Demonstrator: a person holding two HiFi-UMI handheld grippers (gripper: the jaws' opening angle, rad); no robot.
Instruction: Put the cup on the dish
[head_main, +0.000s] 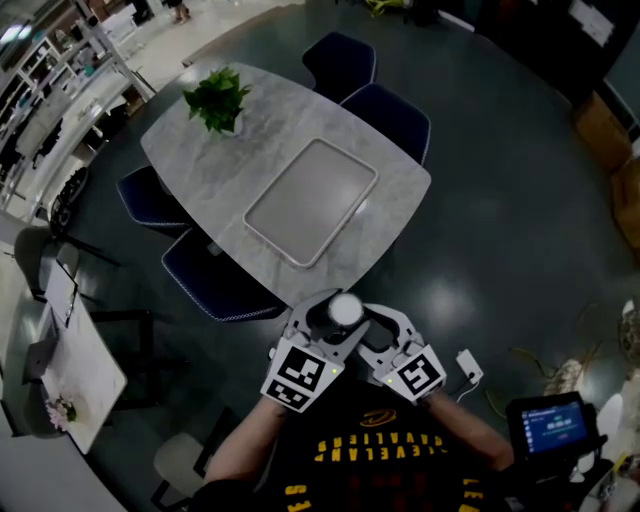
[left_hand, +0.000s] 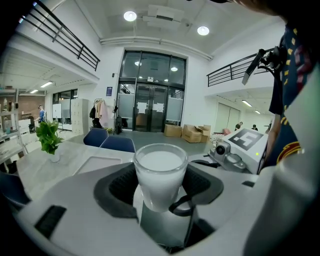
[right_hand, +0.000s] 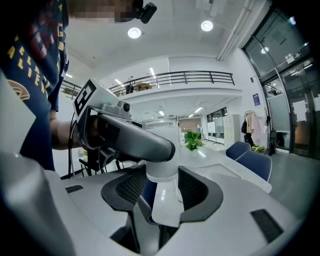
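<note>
A frosted glass cup (head_main: 345, 308) with a milky white inside is held up in the air close to the person's body, short of the table. My left gripper (head_main: 322, 322) is shut on the cup (left_hand: 160, 172), with a dark pad on each side of it. My right gripper (head_main: 385, 325) comes in from the right, and the cup's (right_hand: 162, 150) base stands between its pads. Whether those pads press on the cup I cannot tell. One left gripper finger (right_hand: 135, 140) crosses in front of the cup in the right gripper view. The flat grey dish (head_main: 310, 200) lies bare on the table.
The dish lies on a marble-grey table (head_main: 200, 160), with a potted green plant (head_main: 217, 98) at the far left corner. Dark blue chairs (head_main: 385, 115) stand round the table. A smaller white table (head_main: 75, 370) is at the left and a handheld screen (head_main: 550, 425) at the lower right.
</note>
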